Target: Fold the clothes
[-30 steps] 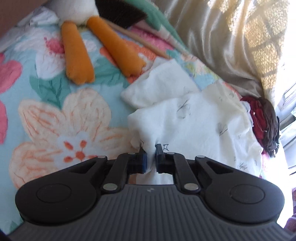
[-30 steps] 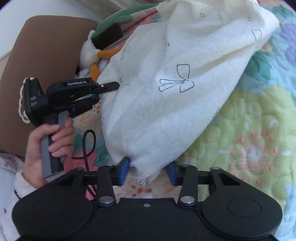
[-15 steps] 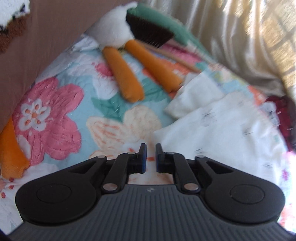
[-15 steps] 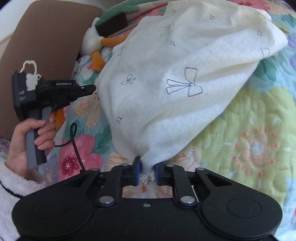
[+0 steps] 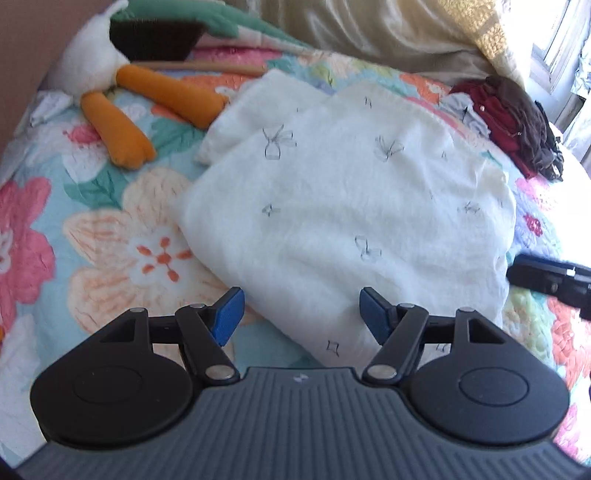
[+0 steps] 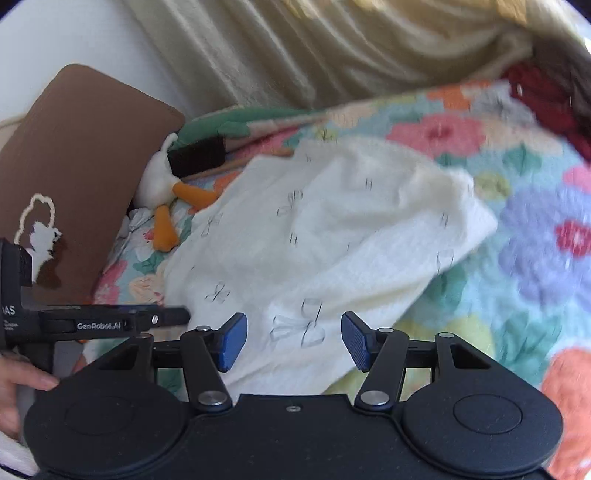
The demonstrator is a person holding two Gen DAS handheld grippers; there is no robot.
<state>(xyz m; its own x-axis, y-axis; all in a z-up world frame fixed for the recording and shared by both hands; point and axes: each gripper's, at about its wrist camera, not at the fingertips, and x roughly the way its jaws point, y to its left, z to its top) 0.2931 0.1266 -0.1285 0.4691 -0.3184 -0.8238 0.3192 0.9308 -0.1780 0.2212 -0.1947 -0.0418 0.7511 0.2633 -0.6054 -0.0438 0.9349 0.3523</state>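
**Cream garment lying loose on the bed, both grippers opening**

The only legible writing is sitting on the left gripper (image 6: pixel 177 315) as the right wrist view is showing it: white lettering reading "GenRobot.AI" along its black arm, with "AS" on the block behind. A hand (image 6: pixel 14 387) is gripping that handle at the lower left edge of the view.

The garment (image 5: pixel 343 218) is lying in a soft folded heap on the bed (image 5: pixel 110 236), which is wearing a floral quilt in pink, peach, teal and blue. The cloth is cream-white and slightly crinkled, printed with small thin-lined black bows and little diamond marks. Its surface is rumpled rather than flat, and a second layer is peeking out at its far left corner.

In the left wrist view, the heap's long axis is running from the near edge of the bed, just by the gripper, up and away toward the curtain (image 5: pixel 369 33) side, with the wider rounded end lying farther off.

The left gripper (image 5: pixel 301 317) is opening, its blue pads standing apart over the garment's near edge without pressing it. The right gripper (image 6: pixel 293 339) is opening too, the cloth showing between its pads but not pinched.

A plush duck (image 5: pixel 88 55) with orange legs is lying near the headboard (image 6: pixel 74 155).
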